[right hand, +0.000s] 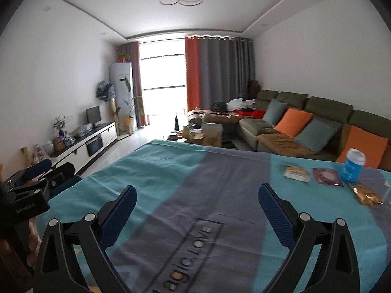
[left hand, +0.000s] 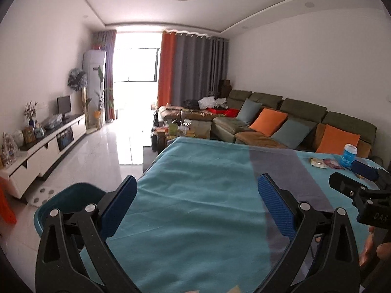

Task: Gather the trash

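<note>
On tabletop, 2 o'clock sector: trash items lying loose, both hand-held grippers spread and holding nothing.

Left hand-held gripper (left hand: 196, 204) and right hand-held gripper (right hand: 197, 211) hover over the cloth (right hand: 195, 171), jaws wide apart. At 2 o'clock from the right unit lie a pale wrapper (right hand: 297, 172), a red packet (right hand: 327, 176), a gold wrapper (right hand: 365, 193) and a blue cup (right hand: 353, 165), all near one another and well apart from both grippers. A teal bin (left hand: 70, 195) sits at 9 o'clock off the tabletop edge; its contents cannot be seen. Judged progress: these four pieces remain uncollected. Legible writing: cloth print reads "agic LOVE", partly cut off. Cup label is too blurred to read.
</note>
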`<state>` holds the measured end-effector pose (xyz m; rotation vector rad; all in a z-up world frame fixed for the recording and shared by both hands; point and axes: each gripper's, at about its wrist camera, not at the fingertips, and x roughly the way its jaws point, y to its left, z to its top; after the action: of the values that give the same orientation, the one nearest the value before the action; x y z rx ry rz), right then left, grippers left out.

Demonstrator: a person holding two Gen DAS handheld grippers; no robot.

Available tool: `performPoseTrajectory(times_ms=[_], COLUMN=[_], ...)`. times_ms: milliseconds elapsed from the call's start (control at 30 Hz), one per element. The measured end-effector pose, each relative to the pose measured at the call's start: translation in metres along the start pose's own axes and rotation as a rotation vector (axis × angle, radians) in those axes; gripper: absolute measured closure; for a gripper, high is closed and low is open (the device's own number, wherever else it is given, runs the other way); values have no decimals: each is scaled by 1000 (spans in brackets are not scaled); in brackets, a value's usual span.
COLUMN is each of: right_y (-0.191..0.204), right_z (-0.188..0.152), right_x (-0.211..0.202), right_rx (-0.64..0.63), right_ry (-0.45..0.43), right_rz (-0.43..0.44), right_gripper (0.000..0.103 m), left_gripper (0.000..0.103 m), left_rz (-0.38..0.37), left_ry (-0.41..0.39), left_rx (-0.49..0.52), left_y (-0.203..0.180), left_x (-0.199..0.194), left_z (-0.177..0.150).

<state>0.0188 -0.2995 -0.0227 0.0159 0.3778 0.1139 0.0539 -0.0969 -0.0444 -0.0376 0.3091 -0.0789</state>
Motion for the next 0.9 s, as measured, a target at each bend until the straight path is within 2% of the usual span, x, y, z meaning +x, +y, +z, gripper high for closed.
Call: performPoseTrajectory(times_ms=[100,367,900], right_y=[-9,-28,-43], right_z=[-2,-8,-9], right_x=[-6,-20,-36], right_rx=[18,48,74], right_ry=[-15,-73,-116], right_rz=[-33,-104,-167], right_gripper=[7,7,7], left_gripper=[6,6,6], left_rz=[-25,-25,0], left_ry=[-9,-36,-80], left_rx=[8,33,47], left_y=[-9,-25,-35], left_x=[-1,-7,-14], left_z=[-2,-1,0])
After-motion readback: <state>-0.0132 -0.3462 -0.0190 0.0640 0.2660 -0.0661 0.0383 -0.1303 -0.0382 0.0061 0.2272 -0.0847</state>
